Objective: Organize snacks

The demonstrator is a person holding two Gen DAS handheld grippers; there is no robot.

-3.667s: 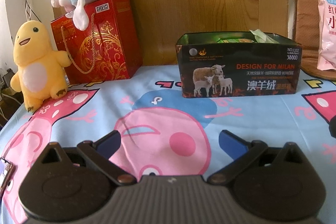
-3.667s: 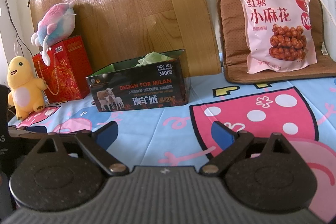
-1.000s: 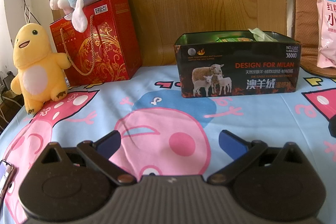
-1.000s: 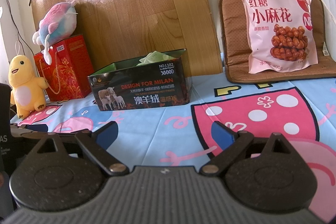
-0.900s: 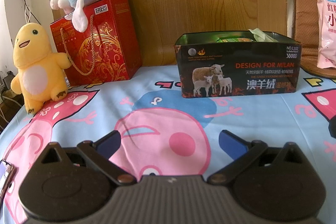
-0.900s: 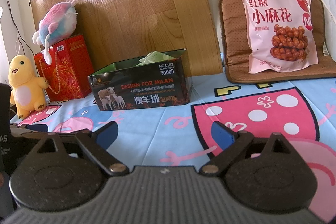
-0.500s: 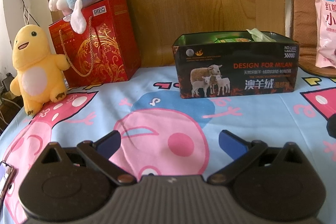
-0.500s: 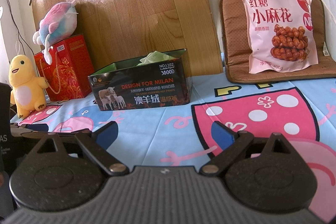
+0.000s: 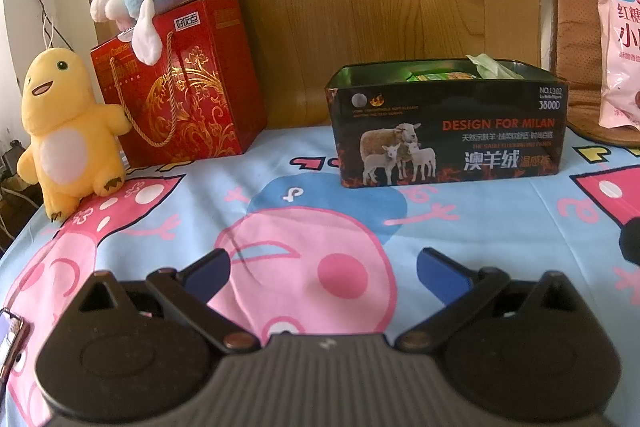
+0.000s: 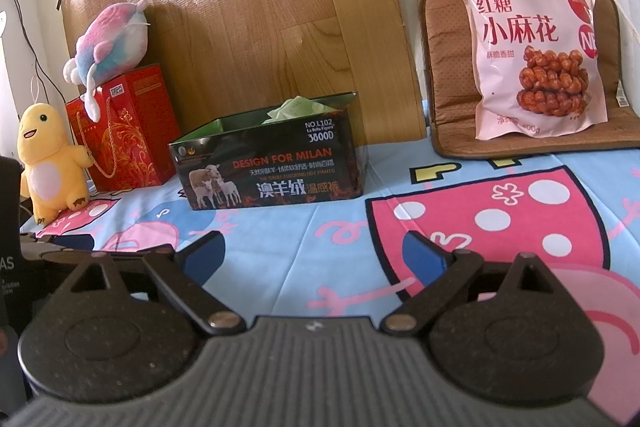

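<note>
Left gripper (image 9: pixel 322 269) drifted slightly; both 2 grippers gape over cartoon sheet (image 9: pixel 304 227).

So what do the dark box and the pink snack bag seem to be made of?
The dark box looks like printed tin or glossy card; rounded corners and a thin rim suggest tin, but I cannot be sure. The pink snack bag looks like glossy plastic film: it shines and wrinkles.

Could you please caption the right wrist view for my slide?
Open right gripper faces the snack box and pink snack bag.
</note>
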